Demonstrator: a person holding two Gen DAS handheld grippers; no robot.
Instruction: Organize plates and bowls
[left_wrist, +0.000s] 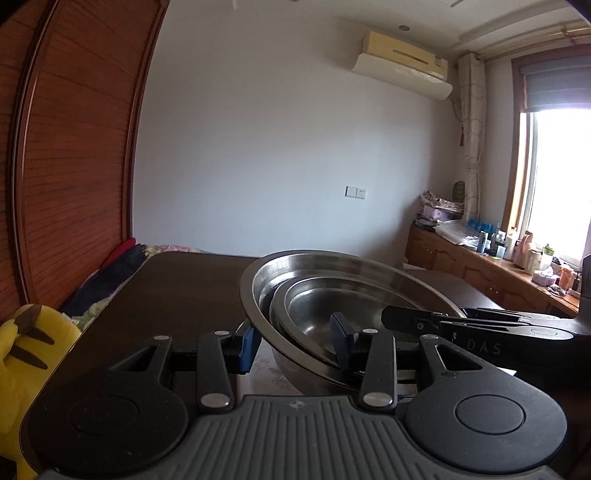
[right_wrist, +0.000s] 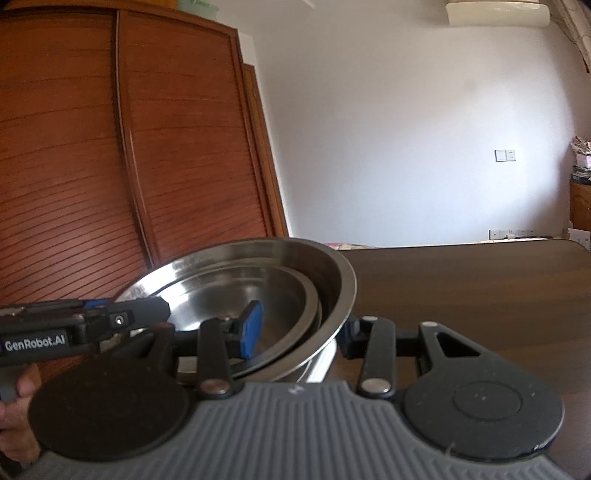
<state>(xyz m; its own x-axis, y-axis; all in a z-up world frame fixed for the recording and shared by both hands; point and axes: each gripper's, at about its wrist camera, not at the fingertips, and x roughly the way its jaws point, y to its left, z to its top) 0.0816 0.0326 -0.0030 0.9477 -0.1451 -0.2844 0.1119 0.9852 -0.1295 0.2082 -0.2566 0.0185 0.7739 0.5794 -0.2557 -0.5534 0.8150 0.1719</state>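
White letters "GenRobot.AI" stand on the black side of the left gripper (right_wrist: 110, 317), at about nine o'clock in the right wrist view. In the left wrist view, pale letters "DAS" can be read on the black body of the right gripper (left_wrist: 406, 317), at about four o'clock; the word is cut off. No other text is readable.
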